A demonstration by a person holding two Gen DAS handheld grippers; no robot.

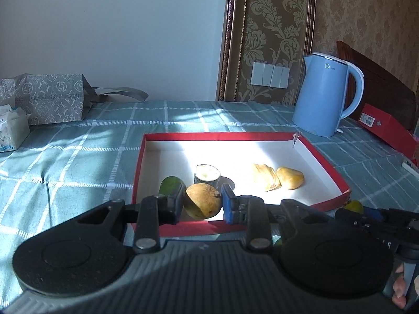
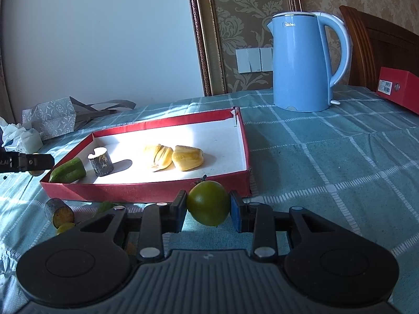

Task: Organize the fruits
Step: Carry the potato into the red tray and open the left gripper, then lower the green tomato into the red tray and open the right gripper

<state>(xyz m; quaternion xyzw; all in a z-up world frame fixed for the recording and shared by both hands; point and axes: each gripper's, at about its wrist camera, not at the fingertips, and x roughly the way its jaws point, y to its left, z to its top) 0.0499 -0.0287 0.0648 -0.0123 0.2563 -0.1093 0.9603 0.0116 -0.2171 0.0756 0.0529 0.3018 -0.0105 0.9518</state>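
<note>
- The left gripper (image 1: pixel 202 204) is clenched on a brownish-yellow fruit (image 1: pixel 203 201); both pads press its sides and it hangs over the near wall of the red tray (image 1: pixel 327 162).
- The right gripper (image 2: pixel 208 208) is clamped on a round green fruit (image 2: pixel 208 202), held above the checked tablecloth (image 2: pixel 327 172), just in front of the tray's near right corner.
- Inside the tray, at the near left, a green piece (image 2: pixel 68 170) lies against the wall; beside it a short dark-skinned cylinder (image 2: pixel 101 161) stands upright.
- Further right in the tray, two yellow lobed pieces (image 2: pixel 174 157) lie touching each other.
- On the cloth left of the right gripper lie another dark-skinned cut piece (image 2: pixel 59 212) and a small yellow-green fruit (image 2: pixel 65 227).
- A blue kettle (image 2: pixel 301 62) stands at the far right, well apart from the tray.
</note>
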